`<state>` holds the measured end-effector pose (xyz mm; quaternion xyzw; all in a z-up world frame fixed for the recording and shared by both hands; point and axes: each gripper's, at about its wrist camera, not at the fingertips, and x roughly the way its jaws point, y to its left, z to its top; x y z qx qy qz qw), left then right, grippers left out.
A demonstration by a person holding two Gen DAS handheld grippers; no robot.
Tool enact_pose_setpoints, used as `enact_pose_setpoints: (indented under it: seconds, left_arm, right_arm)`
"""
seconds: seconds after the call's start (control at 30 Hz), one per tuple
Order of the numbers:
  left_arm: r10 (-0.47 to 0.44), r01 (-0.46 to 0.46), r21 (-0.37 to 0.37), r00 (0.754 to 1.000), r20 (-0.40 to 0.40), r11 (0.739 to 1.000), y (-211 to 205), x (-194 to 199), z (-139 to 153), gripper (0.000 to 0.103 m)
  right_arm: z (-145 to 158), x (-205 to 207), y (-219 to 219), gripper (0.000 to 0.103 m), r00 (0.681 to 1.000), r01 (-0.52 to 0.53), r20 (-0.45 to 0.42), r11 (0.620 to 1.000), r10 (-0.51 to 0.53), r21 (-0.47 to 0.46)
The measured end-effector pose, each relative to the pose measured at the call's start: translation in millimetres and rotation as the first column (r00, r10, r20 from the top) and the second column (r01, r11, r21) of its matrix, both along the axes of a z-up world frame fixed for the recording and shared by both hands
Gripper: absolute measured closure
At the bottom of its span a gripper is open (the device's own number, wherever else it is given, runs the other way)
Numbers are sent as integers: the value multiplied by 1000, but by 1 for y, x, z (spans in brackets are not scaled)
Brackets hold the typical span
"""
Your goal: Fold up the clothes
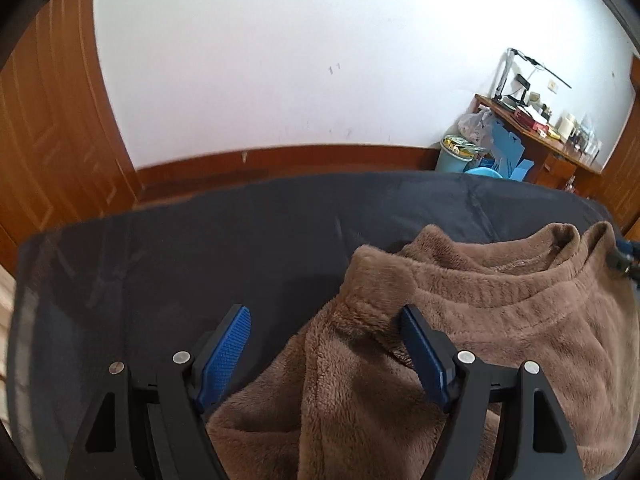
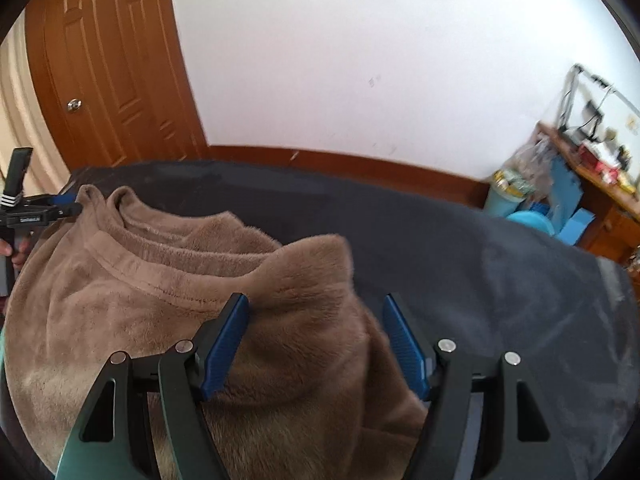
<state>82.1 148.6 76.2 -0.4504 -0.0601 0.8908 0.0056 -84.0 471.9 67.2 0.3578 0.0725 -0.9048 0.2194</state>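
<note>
The bench (image 1: 160, 264) under its dark grey cover runs out of view at the bottom and sides of both views, so you cannot see its near edge. On it lies the brown fleece sweater (image 1: 500, 320), bunched and rumpled, its ribbed collar toward the far wall; its lower part is cut off below both cameras, and the sleeves are hard to tell apart from the body.

Your left claw (image 1: 326, 316) is spread wide, level and low over the bench, with a raised fold of the sweater's shoulder between the two blue pads; the right-hand pad (image 1: 424, 354) sits against the fleece, the other clear of it. Your right claw (image 2: 314, 306) is likewise apart, straddling a peaked fold at the sweater's other side; whether its pads touch the cloth is blurred.

In the right wrist view, part of your hand (image 2: 16, 254) shows at the left edge, mostly hidden behind the other tool's handle.
</note>
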Motion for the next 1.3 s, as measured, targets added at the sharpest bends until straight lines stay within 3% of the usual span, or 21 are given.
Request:
enact_pose_setpoints:
  seconds: [0.03, 0.07, 0.17, 0.23, 0.27, 0.3, 0.4, 0.47, 0.53, 0.67, 0.73, 0.8, 0.83, 0.87, 0.9, 1.1, 1.17, 1.23, 1.27, 1.3]
  left_arm:
    - [9, -9, 13, 1000, 9, 1000, -2, 0, -4, 25]
    - [18, -19, 27, 1000, 19, 999, -3, 1, -7, 25]
    - [37, -37, 76, 999, 9, 996, -5, 4, -5, 44]
    - [95, -94, 69, 995, -22, 993, -1, 11, 2, 60]
    - [145, -144, 20, 988, -50, 989, 2, 15, 9, 84]
    - [213, -219, -66, 973, -94, 973, 4, 22, 17, 86]
    - [269, -280, -79, 955, -129, 957, -2, 26, 23, 86]
    - [254, -260, -58, 963, -92, 964, -4, 22, 15, 86]
    - [216, -217, -19, 975, -54, 976, -6, 20, 6, 86]
    - [136, -127, 120, 988, -69, 985, -12, 25, 8, 85]
    - [103, -86, 170, 990, -94, 982, -15, 27, 13, 71]
    - [76, -51, 198, 989, -124, 979, -17, 31, 19, 21]
    - [70, -40, 205, 988, -138, 978, -18, 31, 20, 19]
    - [64, -31, 212, 986, -153, 977, -18, 30, 21, 19]
    - [57, -25, 201, 986, -156, 979, -17, 29, 21, 19]
    - [-98, 104, 50, 989, -107, 993, 13, 14, 12, 19]
    - [-126, 125, -29, 989, -72, 992, 23, 7, 7, 19]
    - [-133, 131, -49, 990, -41, 990, 31, -3, 4, 20]
    - [-133, 132, -47, 991, -22, 990, 31, -6, 2, 31]
    - [-134, 133, -46, 991, -3, 990, 32, -9, 0, 55]
  right_arm:
    - [0, 0, -2, 39, 1000, -1, -4, 1000, 1, -1]
    - [0, 0, -3, 58, 1000, -2, -8, 1000, 2, -2]
    - [1, 0, -9, 86, 1000, -6, -20, 1000, 6, -5]
    - [1, 0, -12, 90, 1000, -8, -28, 1000, 8, -7]
    - [1, 0, -14, 91, 999, -10, -32, 1000, 9, -8]
    - [4, 2, -14, 92, 999, -1, -47, 1000, 1, -12]
    - [27, 8, -9, 92, 987, 70, -142, 997, -75, -42]
    - [26, 4, -14, 92, 983, 104, -152, 995, -104, -11]
    - [14, -2, -21, 92, 985, 117, -134, 993, -112, 29]
    - [-11, -9, -22, 91, 988, 141, -66, 989, -138, 51]
    - [-18, -9, -17, 90, 989, 143, -41, 989, -141, 44]
    - [-18, -6, -14, 85, 989, 141, -36, 990, -140, 22]
    - [-15, -6, -12, 77, 989, 143, -41, 990, -143, 12]
    - [-14, -5, -11, 68, 988, 147, -43, 989, -146, 7]
    - [-14, -5, -12, 65, 988, 146, -42, 989, -146, 7]
    - [-16, -4, -22, 64, 993, 116, -33, 993, -115, 32]
    - [-18, -4, -25, 59, 995, 101, -24, 994, -101, 37]
    - [-23, -8, -26, 54, 997, 82, 12, 996, -82, 31]
    - [-25, -10, -26, 54, 997, 73, 32, 997, -74, 29]
    - [-28, -12, -26, 55, 997, 65, 48, 998, -66, 25]
